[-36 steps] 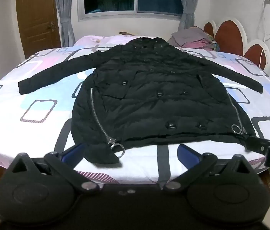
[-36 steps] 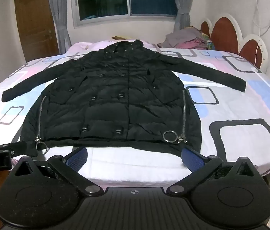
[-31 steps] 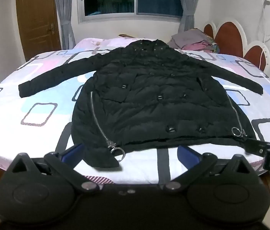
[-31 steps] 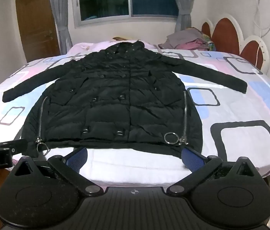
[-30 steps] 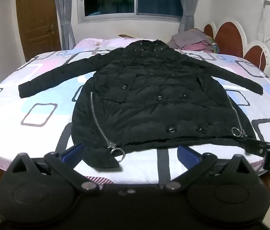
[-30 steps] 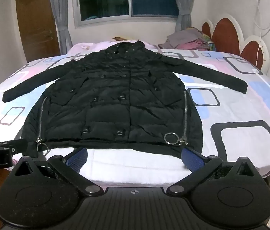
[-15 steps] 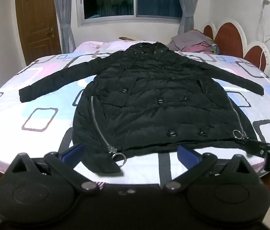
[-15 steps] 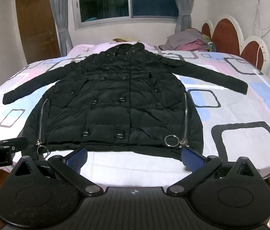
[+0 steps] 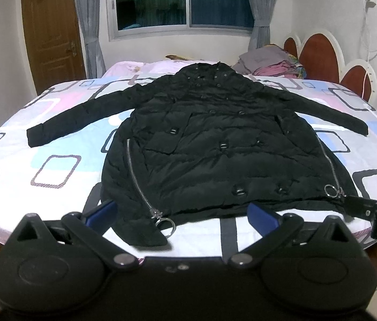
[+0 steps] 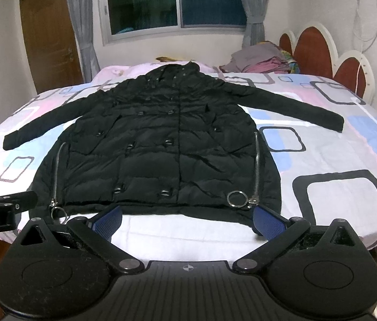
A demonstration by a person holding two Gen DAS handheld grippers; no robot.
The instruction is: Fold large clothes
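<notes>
A black padded coat (image 9: 215,144) (image 10: 167,139) lies flat and face up on the bed, sleeves spread out to both sides, hood toward the window. Two silver side zips with ring pulls (image 9: 167,224) (image 10: 236,198) run down to its hem. My left gripper (image 9: 181,214) is open just short of the hem's left corner, touching nothing. My right gripper (image 10: 187,220) is open too, in front of the hem's right part, its blue pads (image 10: 267,223) empty. Each gripper shows at the edge of the other's view.
The bed (image 9: 54,165) (image 10: 335,187) carries a white sheet with pink, blue and grey squares. A pile of folded clothes (image 9: 268,61) (image 10: 258,58) sits at the far right by the headboard (image 10: 319,53). A wooden door (image 9: 52,32) and a window lie beyond.
Both grippers have drawn back and risen slightly, so the coat sits a little lower and farther in view. The coat itself has not moved; both stay open.
</notes>
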